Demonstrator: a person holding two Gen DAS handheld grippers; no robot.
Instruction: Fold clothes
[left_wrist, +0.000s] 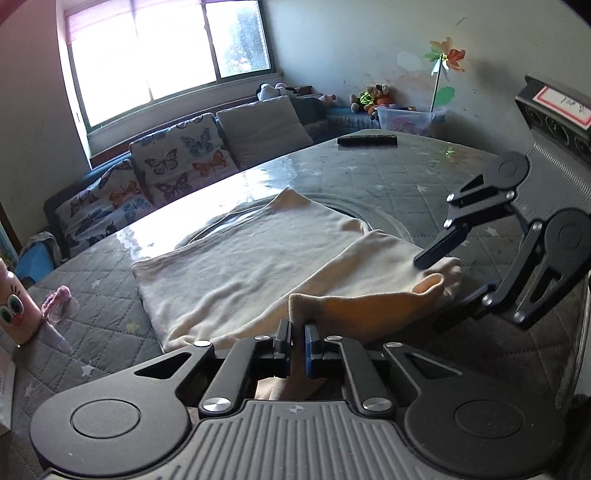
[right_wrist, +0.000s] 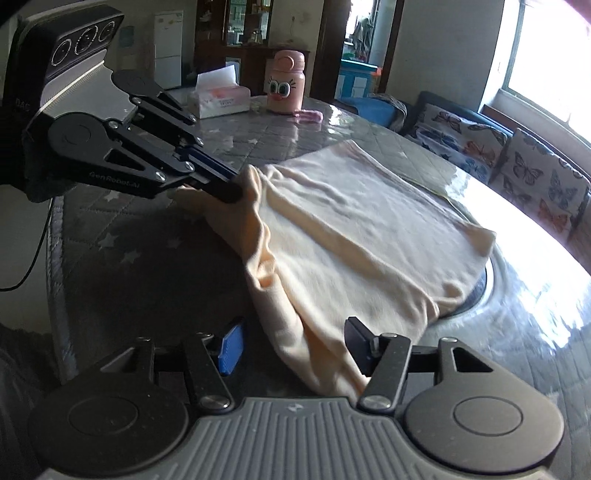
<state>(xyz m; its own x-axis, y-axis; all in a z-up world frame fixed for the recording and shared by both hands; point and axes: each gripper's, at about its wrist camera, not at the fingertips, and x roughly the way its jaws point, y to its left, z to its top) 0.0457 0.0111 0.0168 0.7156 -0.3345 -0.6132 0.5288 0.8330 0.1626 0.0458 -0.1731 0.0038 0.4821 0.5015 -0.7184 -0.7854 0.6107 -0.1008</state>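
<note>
Cream knit garment (left_wrist: 258, 254) spread flat on quilted grey surface (left_wrist: 369, 173), near edge lifted. Left claw (left_wrist: 297, 345) pinched tight on that raised hem, fabric bunched between pads. Right claw (right_wrist: 291, 347) parted about halfway, jaws either side of the garment's corner, cloth lying between without being pressed. Pink cartoon-faced bottle (right_wrist: 285, 82) and tissue box (right_wrist: 218, 99) at far side; black remote (left_wrist: 367, 140) near opposite rim.
</note>
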